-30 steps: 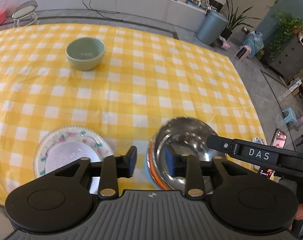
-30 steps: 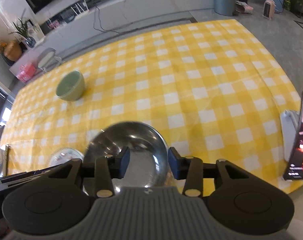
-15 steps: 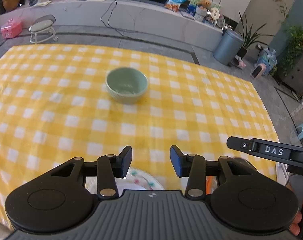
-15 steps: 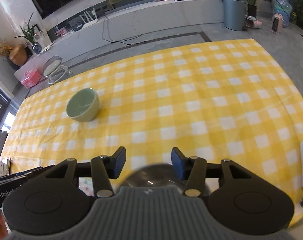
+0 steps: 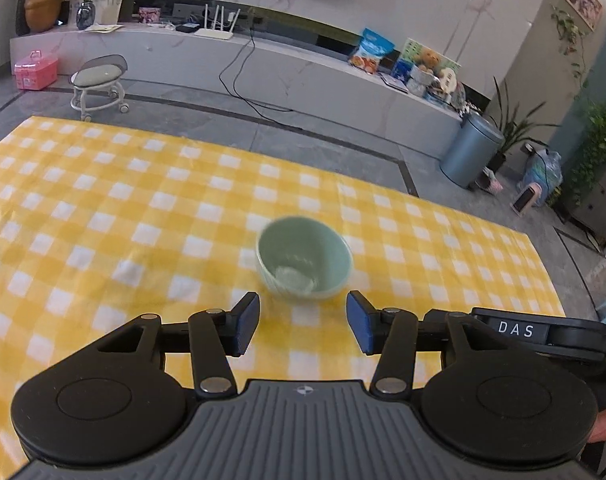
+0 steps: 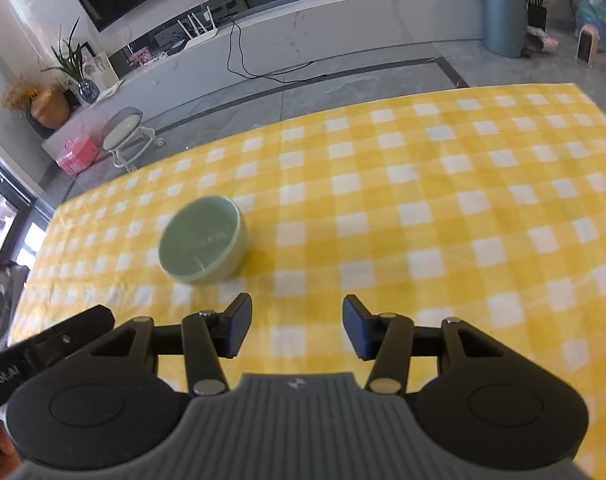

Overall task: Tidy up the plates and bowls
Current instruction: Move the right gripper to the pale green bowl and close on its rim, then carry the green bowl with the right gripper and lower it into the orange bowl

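Note:
A pale green bowl [image 5: 304, 263] stands upright on the yellow checked tablecloth [image 5: 103, 220]. In the left wrist view it sits just beyond my left gripper [image 5: 303, 322], centred between the fingers; the gripper is open and empty. In the right wrist view the same bowl [image 6: 203, 240] lies ahead and to the left of my right gripper [image 6: 297, 330], which is open and empty. The steel bowl and the floral plate are out of view.
The right gripper's body [image 5: 543, 332] shows at the right of the left wrist view. The table's far edge [image 5: 223, 140] meets grey floor. A stool [image 5: 101, 82], a bin [image 5: 473, 152] and a long white counter stand beyond.
Both grippers have moved forward and tilted up. The steel bowl and floral plate have dropped out of view. The green bowl is now much nearer to both grippers.

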The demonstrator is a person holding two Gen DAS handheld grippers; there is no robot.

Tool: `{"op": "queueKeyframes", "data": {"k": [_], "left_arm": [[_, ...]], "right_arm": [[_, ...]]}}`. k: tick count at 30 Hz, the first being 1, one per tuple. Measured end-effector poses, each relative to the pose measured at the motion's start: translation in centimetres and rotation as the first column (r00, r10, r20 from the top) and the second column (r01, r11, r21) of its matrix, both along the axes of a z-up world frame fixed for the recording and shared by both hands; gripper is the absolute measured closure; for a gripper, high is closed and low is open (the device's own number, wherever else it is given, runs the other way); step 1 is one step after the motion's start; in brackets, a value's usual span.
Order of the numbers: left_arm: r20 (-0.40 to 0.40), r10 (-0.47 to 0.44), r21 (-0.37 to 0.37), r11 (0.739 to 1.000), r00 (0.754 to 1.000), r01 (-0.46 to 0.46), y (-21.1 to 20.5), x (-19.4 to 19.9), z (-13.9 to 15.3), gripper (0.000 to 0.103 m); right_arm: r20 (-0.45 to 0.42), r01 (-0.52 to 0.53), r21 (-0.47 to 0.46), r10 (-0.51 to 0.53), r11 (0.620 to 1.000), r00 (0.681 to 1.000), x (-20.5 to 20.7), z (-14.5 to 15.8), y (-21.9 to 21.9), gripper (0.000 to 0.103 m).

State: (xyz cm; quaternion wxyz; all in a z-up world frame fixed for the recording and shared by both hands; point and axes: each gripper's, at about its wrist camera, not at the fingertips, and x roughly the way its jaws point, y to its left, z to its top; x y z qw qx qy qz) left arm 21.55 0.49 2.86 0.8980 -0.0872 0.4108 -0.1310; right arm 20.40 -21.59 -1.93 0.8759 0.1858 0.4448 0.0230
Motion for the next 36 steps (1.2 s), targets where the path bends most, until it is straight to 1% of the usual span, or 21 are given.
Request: {"op": "queueKeyframes", "data": {"k": [4,8,10,12,14,16,17,19,20,22,24,25,27,28,29,30,33,36], "left_arm": [[-0.020,0.005,-0.014,1.000,1.000,-0.005,-0.1,2.6,-1.0,0.046],[-0.038,0.033,0.025,0.999,0.999,-0.033,-0.1,4.9,-2.9,0.046],[-0.060,0.055,0.017,0.998,0.997,-0.054,0.3,6.0,-4.0,0.047],[-0.082,0.074,0.000,0.997,0.994,-0.074,0.6,6.8,-4.7,0.048],[-0.101,0.069,-0.010,0.997,0.992,-0.070,0.6,7.5,-5.0,0.048],[-0.111,0.059,0.006,0.998,0.992,-0.058,0.1,7.9,-5.3,0.048],[-0.112,0.058,0.017,0.998,0.992,-0.057,-0.1,8.0,-5.5,0.048],[-0.132,0.068,0.034,0.997,0.989,-0.064,-0.4,8.5,-6.1,0.051],[-0.144,0.077,0.038,0.997,0.987,-0.072,-0.4,8.7,-6.4,0.055],[-0.168,0.090,0.057,0.995,0.982,-0.081,-0.5,9.2,-7.1,0.057],[-0.183,0.090,0.077,0.994,0.979,-0.077,-0.7,9.6,-7.6,0.063],[-0.185,0.082,0.072,0.995,0.979,-0.069,-0.8,9.7,-7.8,0.065],[-0.188,0.070,0.062,0.996,0.980,-0.059,-0.9,9.8,-8.0,0.075],[-0.188,0.066,0.055,0.997,0.980,-0.056,-0.9,9.9,-8.1,0.078],[-0.189,0.061,0.049,0.997,0.980,-0.053,-1.0,10.0,-8.1,0.084],[-0.189,0.053,0.043,0.998,0.980,-0.046,-1.2,10.0,-8.0,0.089],[-0.189,0.056,0.057,0.997,0.980,-0.046,-1.4,10.1,-7.9,0.089],[-0.190,0.060,0.054,0.997,0.980,-0.050,-1.5,10.2,-8.0,0.090]], "right_arm": [[-0.007,0.010,0.032,-0.010,0.999,1.000,2.7,-0.7,0.8,0.053],[-0.027,0.043,0.067,-0.041,0.997,0.999,5.0,-1.7,1.9,0.054],[-0.042,0.063,0.067,-0.061,0.996,0.997,5.9,-2.4,2.7,0.056],[-0.052,0.070,0.092,-0.066,0.993,0.996,6.8,-3.3,3.0,0.058],[-0.073,0.071,0.106,-0.063,0.992,0.995,7.5,-4.0,3.6,0.060],[-0.084,0.065,0.094,-0.057,0.993,0.995,8.2,-4.7,4.2,0.061],[-0.088,0.062,0.081,-0.054,0.995,0.995,8.4,-5.0,4.5,0.063],[-0.091,0.051,0.077,-0.044,0.996,0.995,8.9,-5.7,4.8,0.067],[-0.093,0.049,0.085,-0.041,0.995,0.995,9.0,-5.9,4.9,0.070],[-0.098,0.049,0.097,-0.039,0.994,0.994,9.4,-6.3,4.9,0.071],[-0.100,0.039,0.107,-0.028,0.994,0.995,9.9,-6.6,5.1,0.076],[-0.101,0.034,0.111,-0.023,0.993,0.995,10.0,-6.7,5.1,0.080],[-0.109,0.025,0.114,-0.012,0.993,0.994,10.4,-6.9,5.4,0.085],[-0.111,0.021,0.113,-0.008,0.993,0.994,10.6,-7.0,5.5,0.088],[-0.113,0.021,0.104,-0.009,0.994,0.994,10.8,-7.1,5.6,0.088],[-0.116,0.019,0.095,-0.008,0.995,0.993,10.9,-7.2,5.8,0.088],[-0.120,0.019,0.094,-0.007,0.995,0.993,11.2,-7.6,5.8,0.090],[-0.121,0.004,0.088,0.007,0.996,0.993,11.4,-7.6,5.9,0.090]]}}
